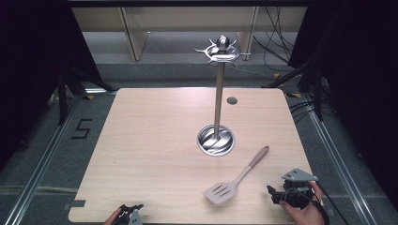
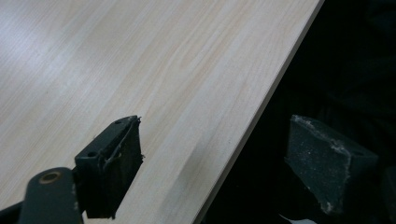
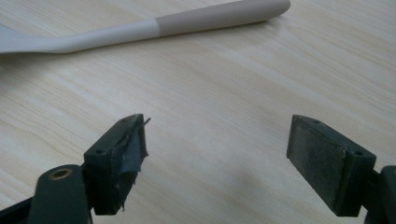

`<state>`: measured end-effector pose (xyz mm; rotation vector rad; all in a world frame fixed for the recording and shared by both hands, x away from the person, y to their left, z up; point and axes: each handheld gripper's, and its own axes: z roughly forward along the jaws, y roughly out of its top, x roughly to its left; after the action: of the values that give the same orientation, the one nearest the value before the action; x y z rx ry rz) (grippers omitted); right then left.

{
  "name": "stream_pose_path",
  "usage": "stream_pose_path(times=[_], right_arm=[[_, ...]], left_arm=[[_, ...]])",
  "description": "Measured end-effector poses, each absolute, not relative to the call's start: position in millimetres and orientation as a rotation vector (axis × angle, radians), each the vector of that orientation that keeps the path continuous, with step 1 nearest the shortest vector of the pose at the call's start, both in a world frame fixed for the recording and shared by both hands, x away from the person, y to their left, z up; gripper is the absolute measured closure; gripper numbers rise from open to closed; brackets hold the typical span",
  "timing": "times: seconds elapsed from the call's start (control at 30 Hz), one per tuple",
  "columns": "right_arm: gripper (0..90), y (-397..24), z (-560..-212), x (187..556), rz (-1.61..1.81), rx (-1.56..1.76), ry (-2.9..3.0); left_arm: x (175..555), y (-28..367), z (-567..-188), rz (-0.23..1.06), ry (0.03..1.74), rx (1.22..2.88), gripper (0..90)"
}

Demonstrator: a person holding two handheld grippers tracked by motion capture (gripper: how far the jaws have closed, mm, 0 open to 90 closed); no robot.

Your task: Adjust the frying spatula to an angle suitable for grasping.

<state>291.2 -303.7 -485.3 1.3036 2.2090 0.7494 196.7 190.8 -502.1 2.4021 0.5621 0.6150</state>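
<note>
The black two-jaw left gripper (image 1: pixel 130 214) sits at the near left edge of the pale wooden counter (image 1: pixel 155 140), held by the person's left hand (image 1: pixel 112 217), of which little is seen. In the left gripper view its jaws stand wide apart with nothing between them, one over the wood and one past the edge. The black right gripper (image 1: pixel 277 194), with a grey three-cornered plate on top, is held low at the near right by the right hand (image 1: pixel 307 212) and points left. Its jaws are also spread wide and hold nothing.

spatula (image 3: pixel 140 28) head cut off left | left gripper (image 1: pixel 130 214) cropped at bottom
</note>
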Motion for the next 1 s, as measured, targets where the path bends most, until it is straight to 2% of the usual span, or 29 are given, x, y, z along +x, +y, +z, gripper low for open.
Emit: stream_pose_path(times=[0.37,1.0], right_arm=[[20.8,-301,-484,295,0.759,1.345,2.212],[20.9,-274,-474,340,0.811,1.439,2.263]], left_arm=[[197,190,-503,0.615,0.565,2.404,17.6],[198,191,-504,0.596,0.576,2.395,17.7]])
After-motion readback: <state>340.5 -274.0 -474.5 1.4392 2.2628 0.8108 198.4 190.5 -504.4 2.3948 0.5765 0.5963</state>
